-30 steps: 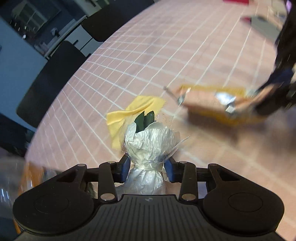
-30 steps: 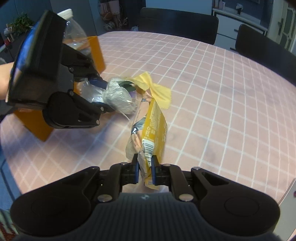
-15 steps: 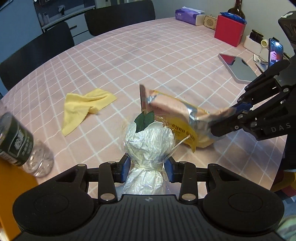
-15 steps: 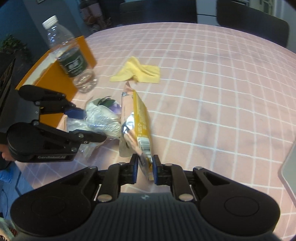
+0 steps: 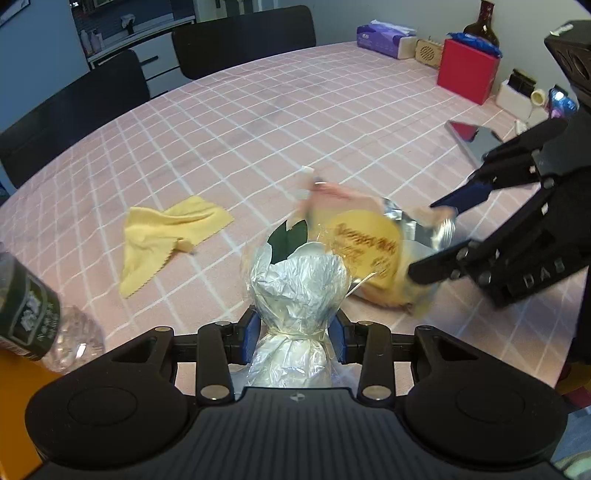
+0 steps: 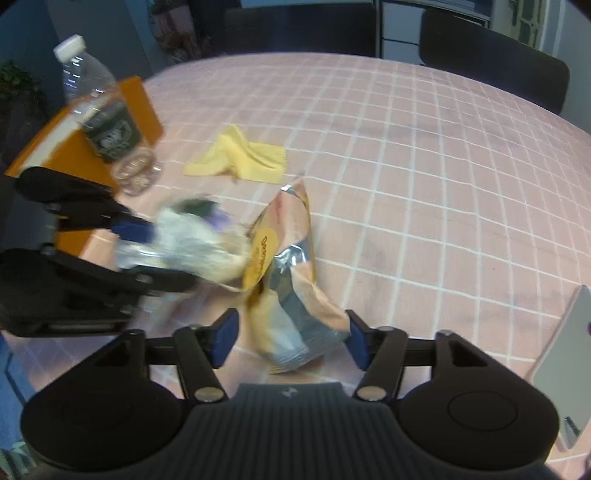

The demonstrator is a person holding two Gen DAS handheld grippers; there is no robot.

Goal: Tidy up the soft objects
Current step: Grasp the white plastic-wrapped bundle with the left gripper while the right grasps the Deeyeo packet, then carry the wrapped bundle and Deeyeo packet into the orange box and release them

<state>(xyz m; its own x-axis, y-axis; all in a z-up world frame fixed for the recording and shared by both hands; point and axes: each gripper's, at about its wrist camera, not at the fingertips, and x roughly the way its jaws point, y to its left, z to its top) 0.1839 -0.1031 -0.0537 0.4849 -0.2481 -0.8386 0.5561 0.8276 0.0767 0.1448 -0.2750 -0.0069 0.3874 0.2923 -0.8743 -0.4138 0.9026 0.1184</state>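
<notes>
My left gripper (image 5: pixel 294 330) is shut on a silver foil-wrapped bundle (image 5: pixel 297 291) with a dark green leaf at its top, held just above the pink checked table (image 5: pixel 258 122). My right gripper (image 6: pixel 291 334) is open, its jaws spread on either side of an orange and silver snack bag (image 6: pixel 291 280) that lies crumpled on the table. The snack bag also shows in the left wrist view (image 5: pixel 365 247), beside the bundle. A yellow cloth (image 5: pixel 166 236) lies flat to the left; it also shows in the right wrist view (image 6: pixel 240 158).
A clear water bottle (image 6: pixel 103 114) stands against an orange box (image 6: pixel 66 147) at the table's left edge. A red box (image 5: pixel 467 70), a tissue pack (image 5: pixel 382 35), a brown bottle (image 5: pixel 480 22) and a tablet (image 5: pixel 476 138) sit at the far right. Black chairs (image 5: pixel 240 40) ring the table.
My right gripper has opened and let go of the snack bag, which now lies on the table. My left gripper still holds the foil bundle, close beside the bag.
</notes>
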